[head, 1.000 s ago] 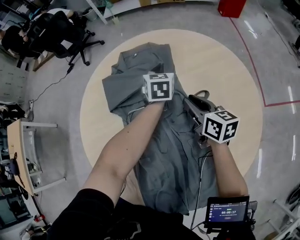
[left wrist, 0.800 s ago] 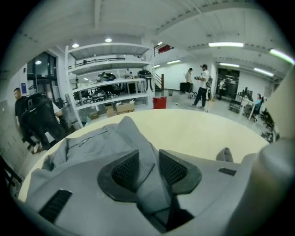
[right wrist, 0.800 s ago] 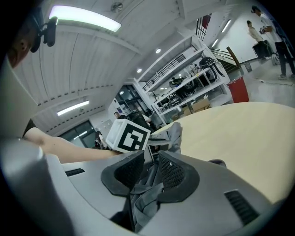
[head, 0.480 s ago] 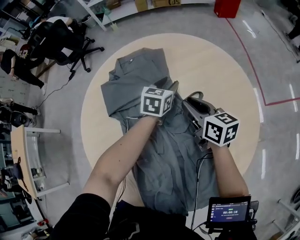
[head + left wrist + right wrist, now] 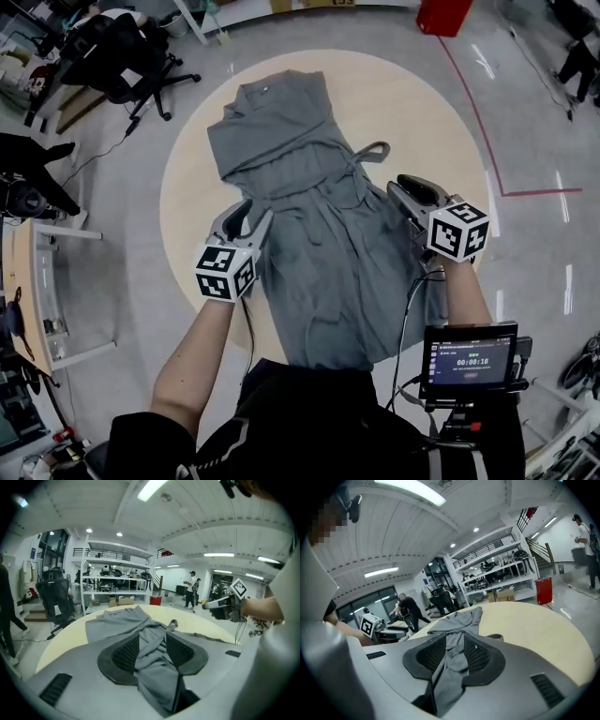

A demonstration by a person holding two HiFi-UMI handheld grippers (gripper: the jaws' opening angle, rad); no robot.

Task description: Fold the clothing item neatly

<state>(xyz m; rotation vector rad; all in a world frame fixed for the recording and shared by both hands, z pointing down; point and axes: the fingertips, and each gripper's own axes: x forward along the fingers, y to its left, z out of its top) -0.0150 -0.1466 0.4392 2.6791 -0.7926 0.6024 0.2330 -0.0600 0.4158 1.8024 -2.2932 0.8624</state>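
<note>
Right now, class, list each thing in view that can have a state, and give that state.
Grey garment: unfolded, spread lengthwise on the round table, bunched at the waist.
Left gripper: jaws have just been opening; a fold of the garment is gripped between them.
Right gripper: shut on the garment's opposite edge.
Small screen: switched on.

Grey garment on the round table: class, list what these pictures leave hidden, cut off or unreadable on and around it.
- Head view: the garment's near hem is hidden by the person's dark top.
- Head view: the screen's print is too small to read.
- Head view: the red box is cut off by the top edge.
- Every view: the garment's underside lies against the table.
</note>
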